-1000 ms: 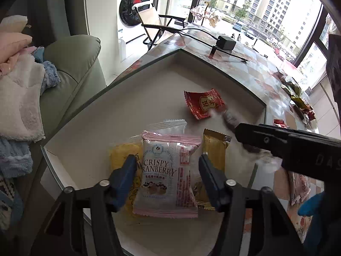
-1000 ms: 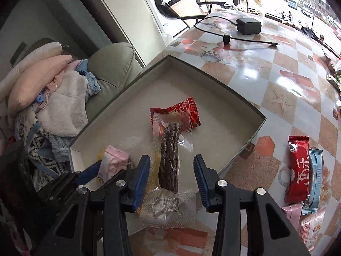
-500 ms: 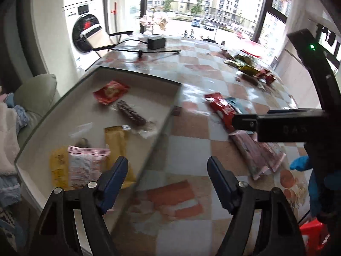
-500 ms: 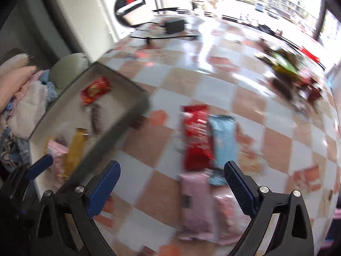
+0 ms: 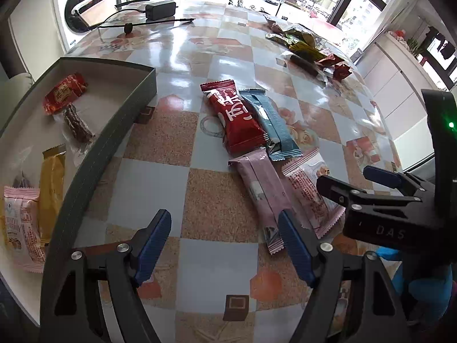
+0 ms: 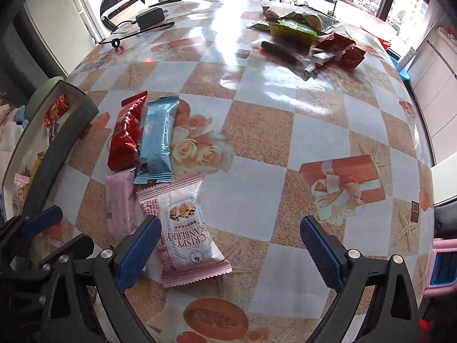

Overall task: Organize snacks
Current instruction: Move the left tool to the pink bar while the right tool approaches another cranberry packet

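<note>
Now that both tongs, left tongs [image 5: 224, 243] and right tongs [image 6: 230, 250], have dropped their packets in the shallow grey cardboard tray [image 5: 114, 131] at frame left and swung over the checkered tabletop [image 5: 182, 131] with jaws apart and empty, the pink crispy-cranberry foil packet [image 6: 182, 225] lower centre looks next.

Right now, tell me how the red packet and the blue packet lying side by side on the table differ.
The red packet is wider and fuller; the blue packet is slimmer and flatter. The red one carries large white characters, while the blue one looks nearly plain. The red one lies nearer the box. Both lie flat, touching, outside it.
</note>
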`<state>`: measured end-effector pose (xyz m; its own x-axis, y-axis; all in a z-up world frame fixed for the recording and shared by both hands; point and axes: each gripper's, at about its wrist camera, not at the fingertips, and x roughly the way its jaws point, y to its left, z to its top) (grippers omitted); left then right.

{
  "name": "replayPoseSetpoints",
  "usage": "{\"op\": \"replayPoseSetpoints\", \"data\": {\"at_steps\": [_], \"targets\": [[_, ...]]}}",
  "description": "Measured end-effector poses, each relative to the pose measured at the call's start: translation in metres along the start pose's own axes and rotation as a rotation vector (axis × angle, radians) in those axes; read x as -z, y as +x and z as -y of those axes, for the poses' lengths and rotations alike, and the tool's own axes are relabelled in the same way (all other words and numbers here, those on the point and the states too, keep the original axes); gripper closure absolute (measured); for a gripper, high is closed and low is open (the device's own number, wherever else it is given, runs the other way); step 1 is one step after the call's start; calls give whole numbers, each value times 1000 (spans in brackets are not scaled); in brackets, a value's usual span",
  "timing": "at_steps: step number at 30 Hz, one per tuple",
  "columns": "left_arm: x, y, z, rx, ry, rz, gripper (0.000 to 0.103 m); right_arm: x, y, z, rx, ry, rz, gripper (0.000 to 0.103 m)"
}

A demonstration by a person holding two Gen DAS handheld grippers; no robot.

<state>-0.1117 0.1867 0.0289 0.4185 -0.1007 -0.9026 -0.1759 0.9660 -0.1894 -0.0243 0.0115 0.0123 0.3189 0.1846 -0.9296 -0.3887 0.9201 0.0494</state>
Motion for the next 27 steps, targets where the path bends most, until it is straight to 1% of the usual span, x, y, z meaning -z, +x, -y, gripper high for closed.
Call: {"op": "replayPoseSetpoints", "data": {"at_steps": [3, 5, 7, 9, 12, 14, 16, 21, 23, 27], "targets": [[0, -1, 1, -11, -17, 6, 23, 1, 1, 3, -52, 4, -1, 5], [3, -4, -6, -26, -37, 17, 23, 0, 3, -4, -69, -27, -7, 4], [4, -5, -14, -41, -58, 17, 23, 0, 7, -16, -61, -77, -11, 5], [5, -6, -21, -55, -76, 13, 23, 1, 14, -27, -26, -123, -18, 5], [1, -5, -19, -63, -71, 2, 23, 1, 19, -30, 15, -141, -11, 4], [-2, -1, -13, -55, -64, -9, 23, 1, 18, -24, 18, -121, -6, 4], [-5, 4, -5, -38, -58, -29, 23, 1, 20, -13, 36, -98, -13, 1], [-13, 20, 13, -33, -67, -62, 23, 4, 18, 16, 52, -49, -14, 1], [-16, 27, 18, -45, -76, -76, 22, 4, 17, 21, 51, -51, -11, 1], [-24, 33, 26, -91, -65, -69, 21, 7, 15, 23, 48, -67, 6, 1]]}}
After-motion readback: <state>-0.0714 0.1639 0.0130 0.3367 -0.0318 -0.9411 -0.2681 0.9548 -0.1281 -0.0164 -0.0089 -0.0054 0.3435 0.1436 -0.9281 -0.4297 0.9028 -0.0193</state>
